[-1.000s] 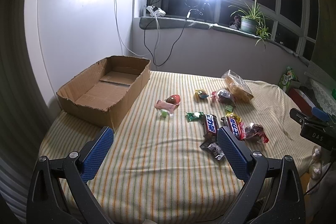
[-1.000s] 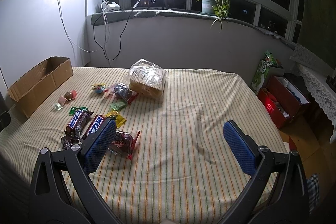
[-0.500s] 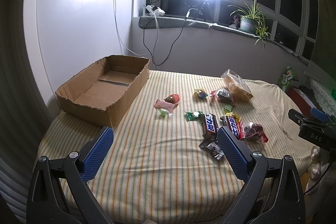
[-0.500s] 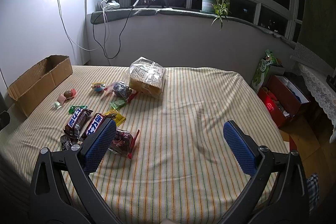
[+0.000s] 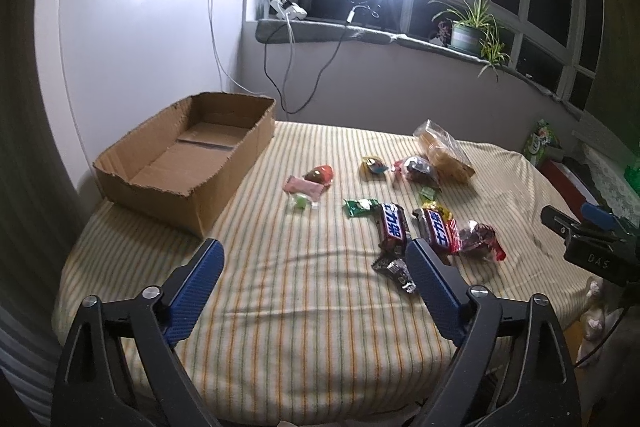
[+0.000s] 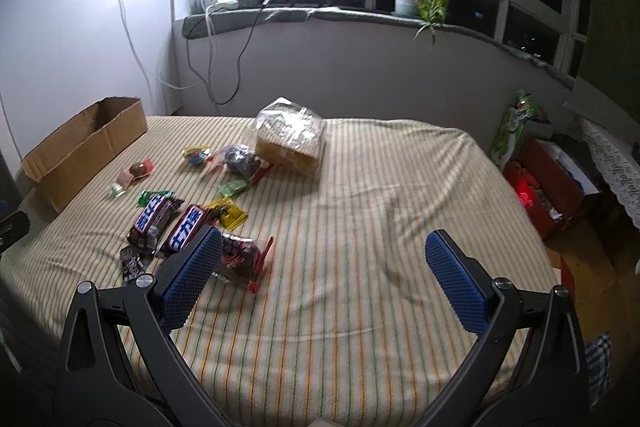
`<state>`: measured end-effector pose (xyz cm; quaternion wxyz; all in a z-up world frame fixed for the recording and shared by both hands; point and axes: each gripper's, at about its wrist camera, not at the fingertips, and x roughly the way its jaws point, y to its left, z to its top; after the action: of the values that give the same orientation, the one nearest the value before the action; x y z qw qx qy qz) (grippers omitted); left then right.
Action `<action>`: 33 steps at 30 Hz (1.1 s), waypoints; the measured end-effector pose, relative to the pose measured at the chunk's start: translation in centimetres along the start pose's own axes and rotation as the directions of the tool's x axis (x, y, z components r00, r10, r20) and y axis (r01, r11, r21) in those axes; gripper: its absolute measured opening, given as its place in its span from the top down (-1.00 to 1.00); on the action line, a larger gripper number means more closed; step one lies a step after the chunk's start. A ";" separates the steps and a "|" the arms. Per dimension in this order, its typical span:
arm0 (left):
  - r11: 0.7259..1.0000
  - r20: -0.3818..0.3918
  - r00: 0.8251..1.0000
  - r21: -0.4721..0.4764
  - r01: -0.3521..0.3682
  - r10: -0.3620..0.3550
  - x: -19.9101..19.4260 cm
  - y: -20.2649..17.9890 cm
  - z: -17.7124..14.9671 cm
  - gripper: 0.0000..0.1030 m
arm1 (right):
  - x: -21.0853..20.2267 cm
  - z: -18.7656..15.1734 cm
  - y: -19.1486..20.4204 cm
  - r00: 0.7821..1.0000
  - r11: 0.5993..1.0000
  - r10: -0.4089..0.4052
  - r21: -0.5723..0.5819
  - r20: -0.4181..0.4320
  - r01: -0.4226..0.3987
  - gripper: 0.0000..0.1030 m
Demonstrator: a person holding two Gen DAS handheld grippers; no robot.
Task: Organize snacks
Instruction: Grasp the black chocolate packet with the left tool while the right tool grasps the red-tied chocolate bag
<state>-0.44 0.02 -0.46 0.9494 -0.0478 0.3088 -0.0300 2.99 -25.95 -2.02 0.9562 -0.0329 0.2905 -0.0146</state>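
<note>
Striped tablecloth (image 5: pixel 304 307) carries scattered snacks (image 5: pixel 394 229) beside an empty cardboard box (image 5: pixel 188 163); left gripper (image 5: pixel 314 267) closing on nothing, right gripper (image 6: pixel 320 259) wide apart.

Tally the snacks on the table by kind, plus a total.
Chocolate bars: 2
Clear bag of biscuits: 1
Dark-and-red packets: 2
Small wrapped sweets: 8
Total: 13

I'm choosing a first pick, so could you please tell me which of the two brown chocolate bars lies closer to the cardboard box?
The chocolate bar beside the green candy, left of its twin in the left wrist view; the twin borders the red-edged packet.
</note>
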 end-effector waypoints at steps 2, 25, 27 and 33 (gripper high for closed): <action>1.000 -0.014 1.000 0.000 0.018 -0.018 0.3 0.0 -0.2 -0.68 | 0.2 -0.2 0.0 0.999 1.000 0.031 -0.001 -0.014 -0.031 -0.84; 0.969 -0.241 0.942 0.018 0.245 -0.233 7.7 -4.9 -2.3 -0.27 | 5.8 -1.2 2.8 0.955 0.967 0.239 -0.047 -0.177 -0.250 -0.64; 0.970 -0.251 0.941 0.026 0.241 -0.227 8.3 -5.1 -2.5 -0.18 | 6.3 -1.1 2.9 0.950 0.963 0.251 -0.049 -0.184 -0.264 -0.64; 0.975 -0.244 0.951 0.067 0.213 -0.191 9.0 -6.1 -2.5 -0.17 | 7.9 -1.0 3.5 0.940 0.958 0.268 -0.050 -0.210 -0.284 -0.64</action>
<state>5.20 -7.01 -7.12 0.8990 -0.0311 0.4113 -0.1471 9.03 -22.89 -7.52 0.9124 -0.0281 0.3879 0.1277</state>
